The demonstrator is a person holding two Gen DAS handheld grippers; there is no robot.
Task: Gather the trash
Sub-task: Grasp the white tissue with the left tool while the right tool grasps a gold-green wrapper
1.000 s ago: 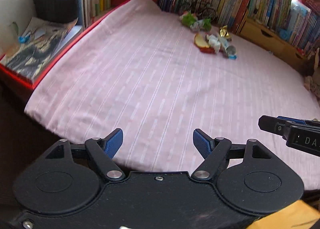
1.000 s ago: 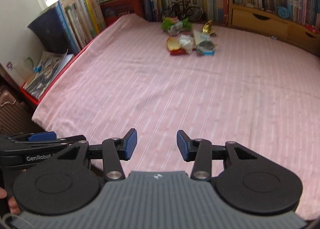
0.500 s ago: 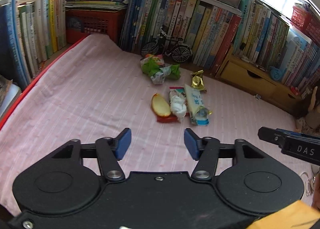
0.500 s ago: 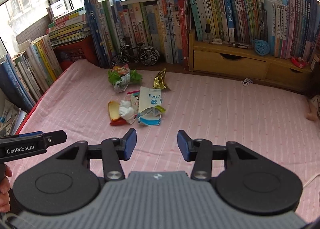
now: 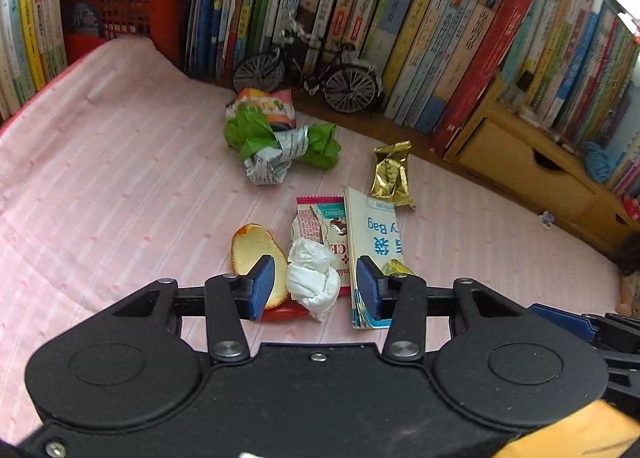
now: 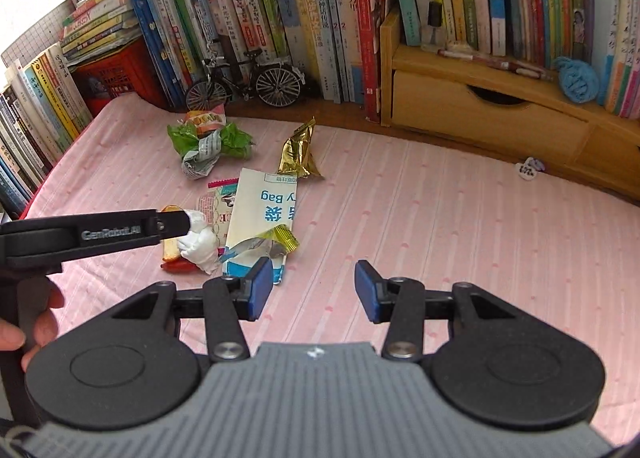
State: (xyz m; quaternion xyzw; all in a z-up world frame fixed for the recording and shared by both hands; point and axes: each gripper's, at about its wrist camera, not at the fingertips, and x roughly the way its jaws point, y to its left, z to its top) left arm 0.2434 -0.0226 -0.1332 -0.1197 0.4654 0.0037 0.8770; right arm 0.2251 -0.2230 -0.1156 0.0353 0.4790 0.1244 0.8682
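We see a pink striped bedspread (image 6: 400, 217) carrying scattered litter: a crumpled green wrapper (image 5: 276, 137), a gold foil packet (image 5: 391, 173), a white paper bag (image 6: 260, 213), a balled tissue (image 5: 312, 278) and an orange peel (image 5: 250, 248).

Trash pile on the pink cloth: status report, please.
Left gripper closing around white tissue wad, not gripping. Right gripper open, empty. Nothing blocking.

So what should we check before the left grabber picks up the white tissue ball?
1. White tissue ball sits between the left gripper's jaws: ok.
2. Jaws have just been closing but pads not pressing yet: ok.
3. Orange peel beside the left pad might get caught: cannot tell.
4. Right gripper open over bare pink sheet, out of the way: ok.
5. Blue-lettered bag clear of the tissue: ok.
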